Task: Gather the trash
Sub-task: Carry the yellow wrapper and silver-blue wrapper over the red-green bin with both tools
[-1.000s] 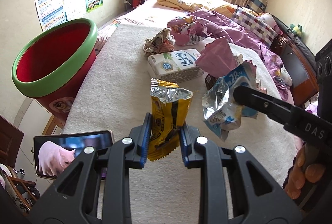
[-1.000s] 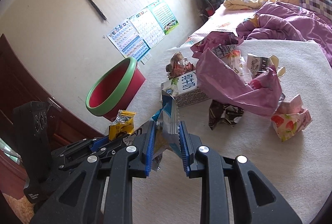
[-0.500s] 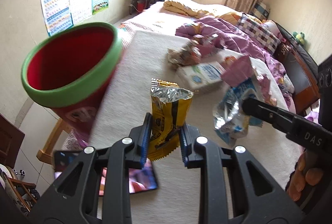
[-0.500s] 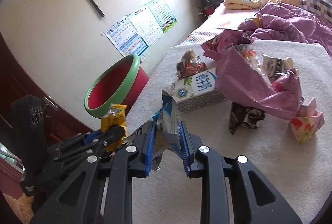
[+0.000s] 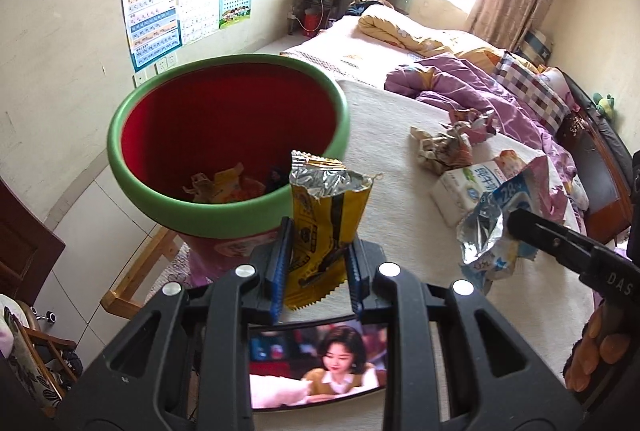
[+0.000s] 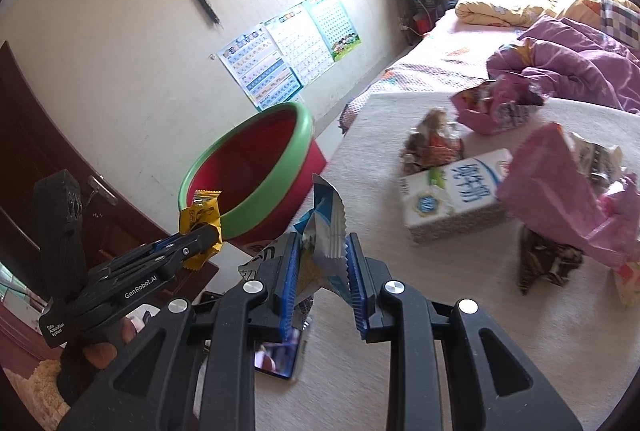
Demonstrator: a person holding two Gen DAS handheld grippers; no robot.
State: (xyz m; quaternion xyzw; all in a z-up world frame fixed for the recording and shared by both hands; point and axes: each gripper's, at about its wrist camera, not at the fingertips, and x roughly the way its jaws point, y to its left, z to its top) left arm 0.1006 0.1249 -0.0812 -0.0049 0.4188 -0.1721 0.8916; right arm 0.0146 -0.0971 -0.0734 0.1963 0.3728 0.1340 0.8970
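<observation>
My left gripper (image 5: 318, 263) is shut on a yellow snack wrapper (image 5: 324, 215) and holds it just beside the near rim of the red bin with a green rim (image 5: 224, 135), which has several wrappers inside. My right gripper (image 6: 322, 263) is shut on a blue and silver wrapper (image 6: 326, 227), to the right of the bin (image 6: 256, 171). The right gripper and its wrapper (image 5: 496, 227) also show in the left wrist view. The left gripper with the yellow wrapper (image 6: 200, 219) shows in the right wrist view.
On the cream blanket (image 5: 400, 199) lie a white milk carton (image 6: 452, 199), crumpled wrappers (image 5: 444, 147), pink bags (image 6: 552, 191) and a dark wrapper (image 6: 548, 263). A phone (image 5: 316, 367) with a lit screen lies under my left gripper. A purple quilt (image 5: 472, 87) is behind.
Both grippers have moved left toward the bin with their wrappers. The bin now fills the left wrist view and its contents show; the phone now lies under the left gripper.
</observation>
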